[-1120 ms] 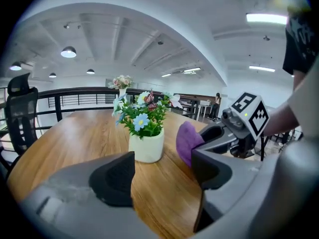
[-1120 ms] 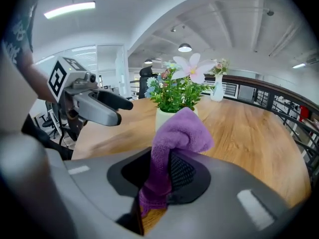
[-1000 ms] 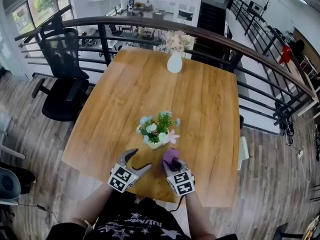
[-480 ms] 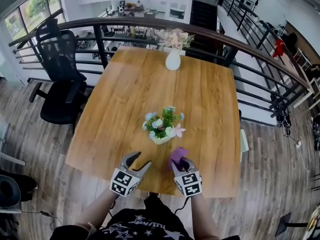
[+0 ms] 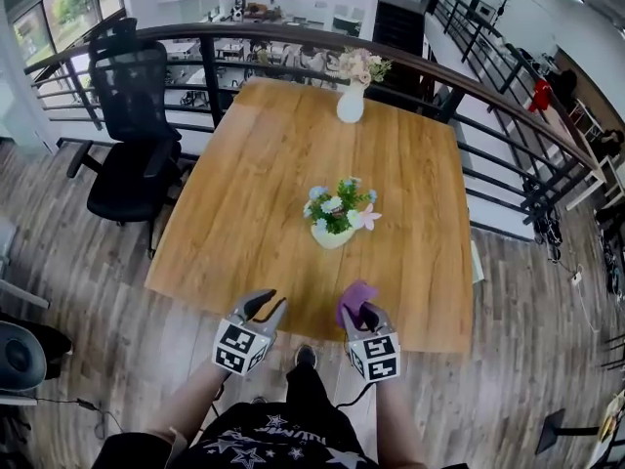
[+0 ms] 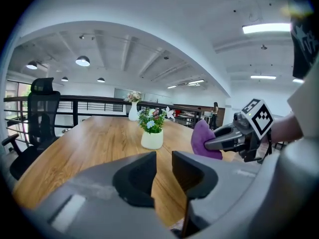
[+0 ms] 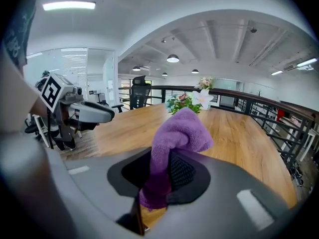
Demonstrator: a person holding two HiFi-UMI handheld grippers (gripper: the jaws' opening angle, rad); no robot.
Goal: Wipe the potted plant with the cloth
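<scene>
The potted plant [image 5: 337, 215], small flowers in a white pot, stands mid-table; it also shows as the potted plant [image 6: 152, 131] and, past the cloth, the potted plant [image 7: 184, 102]. My right gripper [image 5: 359, 313] hangs over the table's near edge, shut on a purple cloth [image 5: 354, 297]. The cloth [image 7: 177, 138] bulges out above the right gripper [image 7: 167, 156]. My left gripper [image 5: 266, 306] hovers just off that near edge, well short of the plant. The left gripper [image 6: 164, 156] has its jaws closing to a narrow gap with nothing between them. The cloth [image 6: 204, 139] shows at its right.
The wooden table [image 5: 254, 184] carries a white vase of flowers [image 5: 351, 102] at its far edge. A black office chair [image 5: 132, 125] stands to the left. A dark railing [image 5: 488, 115] runs behind and along the right. Wood floor lies under both grippers.
Both grippers have drawn back from beside the plant to the table's near edge. The left jaws have narrowed. The cloth stays in the right gripper.
</scene>
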